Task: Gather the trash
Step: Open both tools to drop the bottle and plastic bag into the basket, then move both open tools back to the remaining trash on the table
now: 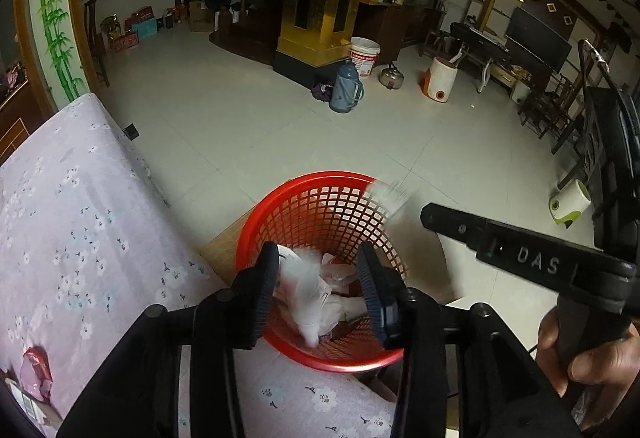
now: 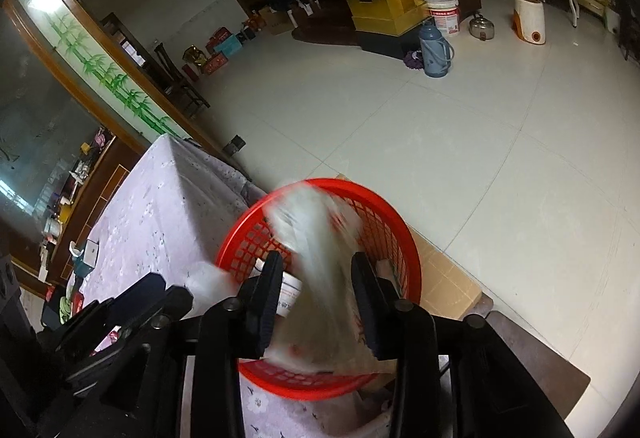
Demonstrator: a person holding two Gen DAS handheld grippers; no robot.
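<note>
A pale, motion-blurred plastic wrapper (image 2: 316,250) smears across the round red plastic mesh basket (image 2: 396,234), hiding its far wall. Inside that basket, another white crumpled wrapper (image 1: 308,298) is blurred; its print is unreadable.

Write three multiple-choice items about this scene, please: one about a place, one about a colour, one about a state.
1. Where does the blue thermos flask stand?
A. on the floor near the white plastic bucket
B. on the flowered tablecloth
C. inside the basket

2. What colour is the round plastic mesh basket?
A. green
B. red
C. white

3. How do the jaws of the left gripper stand?
A. shut tight together
B. apart, above the basket
C. clamped on the tablecloth

Answers:
1 A: the flask is on the tiles just in front of the bucket.
2 B: its rim and lattice wall are red.
3 B: a wide gap shows blurred white wrappers over the basket.
</note>
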